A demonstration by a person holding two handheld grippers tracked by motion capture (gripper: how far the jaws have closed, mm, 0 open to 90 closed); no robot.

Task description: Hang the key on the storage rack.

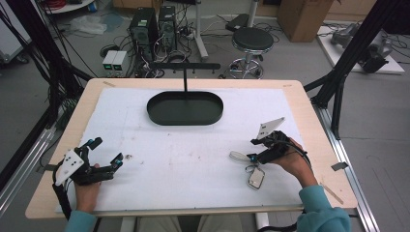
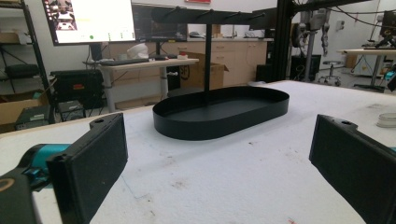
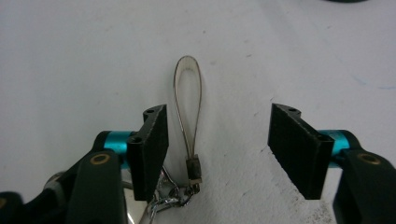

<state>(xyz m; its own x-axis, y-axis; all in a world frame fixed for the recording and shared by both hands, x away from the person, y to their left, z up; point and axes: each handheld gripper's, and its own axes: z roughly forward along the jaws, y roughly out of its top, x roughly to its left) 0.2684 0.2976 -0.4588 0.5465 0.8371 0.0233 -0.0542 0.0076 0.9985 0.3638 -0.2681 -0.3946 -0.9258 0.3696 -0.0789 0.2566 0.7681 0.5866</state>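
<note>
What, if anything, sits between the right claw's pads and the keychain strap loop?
Nothing visible. The strap loop lies flat on the white mat inside the right claw, near one pad with bare mat between it and the other; neither pad presses it.

tray (image 1: 184, 115) at table's (image 1: 309, 125) far middle, keychain (image 1: 251, 170) near right

Black tray (image 1: 185, 116); white table cover (image 1: 193, 154); grey strap loop (image 3: 187, 98); black fingers (image 3: 154, 140).
</note>
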